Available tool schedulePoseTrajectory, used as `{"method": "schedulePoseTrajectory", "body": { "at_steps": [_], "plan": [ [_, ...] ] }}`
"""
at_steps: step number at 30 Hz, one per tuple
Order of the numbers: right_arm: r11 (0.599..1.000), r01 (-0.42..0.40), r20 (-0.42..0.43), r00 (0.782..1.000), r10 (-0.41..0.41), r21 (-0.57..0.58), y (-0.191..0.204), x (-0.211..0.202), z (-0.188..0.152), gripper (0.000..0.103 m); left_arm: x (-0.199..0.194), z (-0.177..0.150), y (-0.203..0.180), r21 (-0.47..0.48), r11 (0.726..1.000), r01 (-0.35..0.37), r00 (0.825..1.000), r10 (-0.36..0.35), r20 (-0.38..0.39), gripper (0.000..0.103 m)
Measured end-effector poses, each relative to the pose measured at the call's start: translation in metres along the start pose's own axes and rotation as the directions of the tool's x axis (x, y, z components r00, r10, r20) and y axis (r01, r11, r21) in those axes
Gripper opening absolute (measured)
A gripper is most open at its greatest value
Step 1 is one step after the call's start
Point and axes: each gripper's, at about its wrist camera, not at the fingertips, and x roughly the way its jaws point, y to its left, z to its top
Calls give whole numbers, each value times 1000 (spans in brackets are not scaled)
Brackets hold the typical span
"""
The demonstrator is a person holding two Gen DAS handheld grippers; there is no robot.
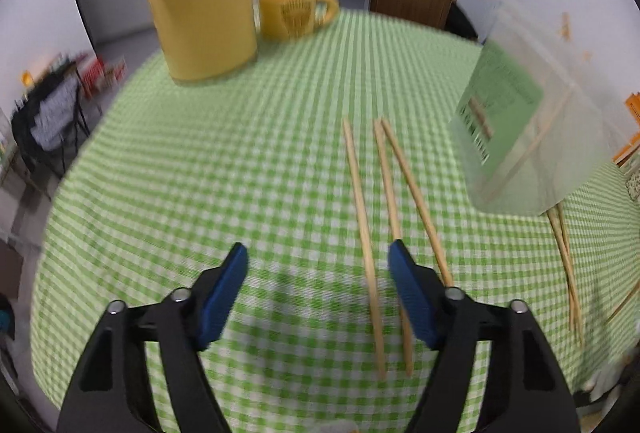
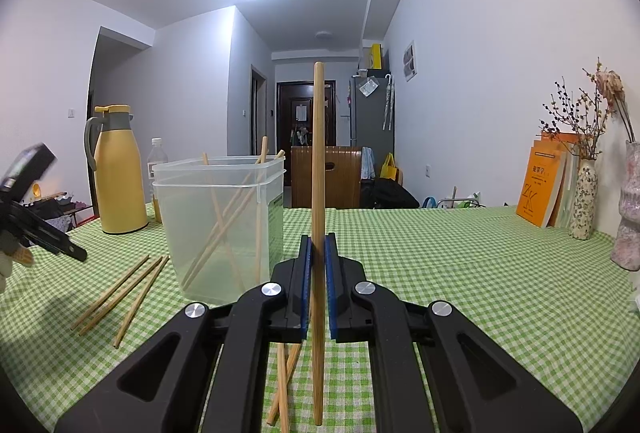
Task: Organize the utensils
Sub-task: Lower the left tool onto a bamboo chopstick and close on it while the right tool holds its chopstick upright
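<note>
The right gripper (image 2: 317, 273) has its blue fingers (image 2: 305, 285) pinching a single chopstick (image 2: 318, 161) that stands upright, its top end well above the fingers and its bottom end reaching down below them. Just left of it and a little farther back stands a clear plastic tub (image 2: 224, 193) on the green checked counter (image 2: 460, 273), with several chopsticks (image 2: 224, 221) leaning inside it, their tips poking over the rim. Three loose chopsticks (image 2: 120, 297) lie flat on the counter to the left of the tub, and a few more lie under the right gripper. The left gripper (image 1: 318, 289) hovers over the counter with its fingers (image 1: 224, 293) spread wide and nothing between them; the same three loose chopsticks (image 1: 366, 245) lie just under and beside its right finger, and the tub (image 1: 532, 137) shows blurred at the right. A yellow jug (image 2: 118, 173) with a grey handle stands at the far left of the counter, with a yellow mug (image 1: 294, 13) near it. Books (image 2: 540, 189) and vases (image 2: 584, 199) of dried flowers stand along the wall at the right.
</note>
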Motion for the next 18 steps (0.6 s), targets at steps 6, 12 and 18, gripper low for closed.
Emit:
{"method": "schedulePoseTrajectory", "body": {
  "at_steps": [6,12,18],
  "plan": [
    [1000,-5,-10,1000,5,7,-2,2,0,7,39,14,-9,-29,1000,8,992,-12,-126,48],
    [1000,-11,-13,1000,11,16,-4,2,0,7,52,18,-24,-3,1000,-1,986,0,-168,28],
    [1000,-18,-10,1000,18,18,-4,1,1,7,52,21,-34,37,999,-23,983,30,-179,8]
  ]
}}
